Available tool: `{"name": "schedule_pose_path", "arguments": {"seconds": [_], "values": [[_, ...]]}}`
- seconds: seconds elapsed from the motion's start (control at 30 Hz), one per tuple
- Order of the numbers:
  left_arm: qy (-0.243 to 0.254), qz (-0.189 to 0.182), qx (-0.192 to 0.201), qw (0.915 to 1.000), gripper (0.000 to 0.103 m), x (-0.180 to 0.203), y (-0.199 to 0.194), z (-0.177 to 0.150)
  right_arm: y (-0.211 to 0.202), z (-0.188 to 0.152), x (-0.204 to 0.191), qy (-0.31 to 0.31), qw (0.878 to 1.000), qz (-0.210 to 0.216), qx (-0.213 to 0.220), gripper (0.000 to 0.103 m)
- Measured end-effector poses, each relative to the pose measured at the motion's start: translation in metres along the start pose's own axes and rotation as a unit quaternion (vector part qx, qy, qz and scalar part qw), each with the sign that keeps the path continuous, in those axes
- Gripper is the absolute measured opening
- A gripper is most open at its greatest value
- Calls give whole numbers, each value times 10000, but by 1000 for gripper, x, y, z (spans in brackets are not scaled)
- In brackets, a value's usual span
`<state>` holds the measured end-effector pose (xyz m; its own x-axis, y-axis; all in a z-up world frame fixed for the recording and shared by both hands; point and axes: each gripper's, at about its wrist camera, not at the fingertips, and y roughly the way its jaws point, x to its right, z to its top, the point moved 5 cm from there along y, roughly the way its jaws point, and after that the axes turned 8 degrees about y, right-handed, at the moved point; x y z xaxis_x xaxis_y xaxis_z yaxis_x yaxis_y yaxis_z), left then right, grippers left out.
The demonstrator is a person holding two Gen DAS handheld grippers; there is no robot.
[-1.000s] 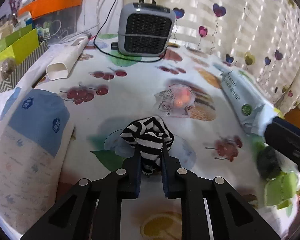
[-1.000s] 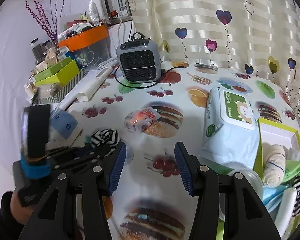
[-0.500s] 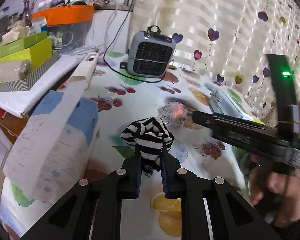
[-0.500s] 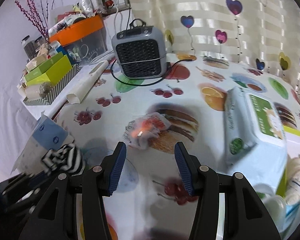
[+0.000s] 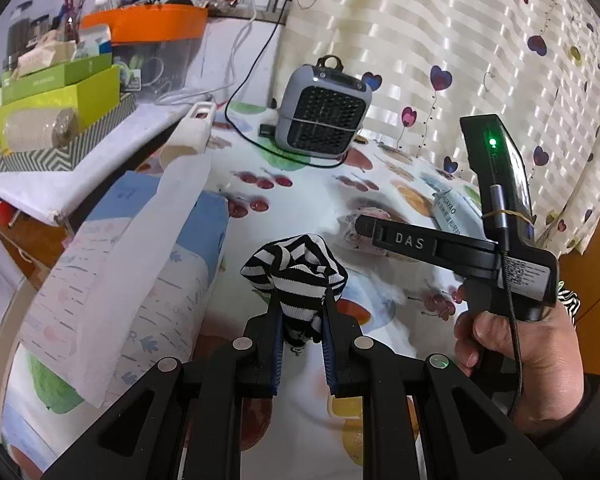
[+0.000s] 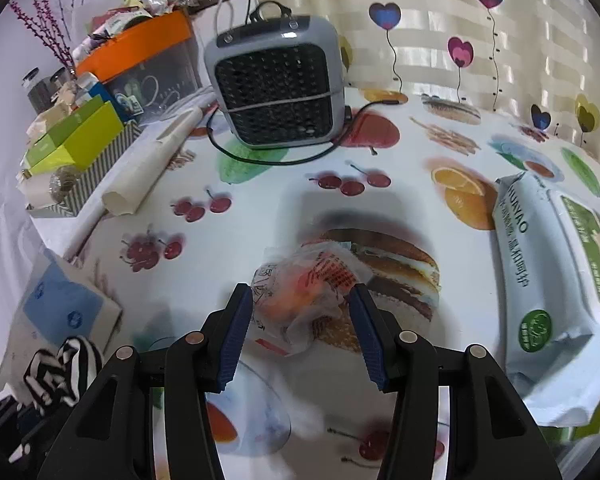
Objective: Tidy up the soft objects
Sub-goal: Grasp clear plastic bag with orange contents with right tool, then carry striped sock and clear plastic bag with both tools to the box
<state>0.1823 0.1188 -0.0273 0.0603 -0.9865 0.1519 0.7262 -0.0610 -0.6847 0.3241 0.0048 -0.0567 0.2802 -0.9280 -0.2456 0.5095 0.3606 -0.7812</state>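
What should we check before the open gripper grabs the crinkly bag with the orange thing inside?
1. Right gripper open: ok.
2. Crinkly bag between its fingers: ok.
3. Pads touching the bag yet: cannot tell.
4. Left gripper holding the striped cloth tight: ok.
5. Wipes pack apart from the bag: ok.
6. Heater cord away from the bag: ok.

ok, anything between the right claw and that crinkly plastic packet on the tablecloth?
Nothing visible. The plastic packet already lies between the right claw's open fingers, the pads apparently clear of it. The heater and wipes pack stand well aside.
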Motion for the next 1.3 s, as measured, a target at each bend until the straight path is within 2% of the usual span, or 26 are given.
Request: {"name": "schedule_pose_path", "arguments": {"seconds": [0.3,0.37,0.83,1.3], "values": [[26,-20,-74,10000,16,1,6,-1,-3,-4,-1,-21,10000,-7,69,32],[32,-3,-78,10000,16,2,4,-1,-8,-7,0,-25,10000,10,79,30],[193,141,92,9997,16,18,-30,-1,-101,-33,-3,-195,9977,302,580,30],[562,-48,243,9981,16,72,-74,-12,-194,-71,16,-311,9924,311,1147,30]]}}
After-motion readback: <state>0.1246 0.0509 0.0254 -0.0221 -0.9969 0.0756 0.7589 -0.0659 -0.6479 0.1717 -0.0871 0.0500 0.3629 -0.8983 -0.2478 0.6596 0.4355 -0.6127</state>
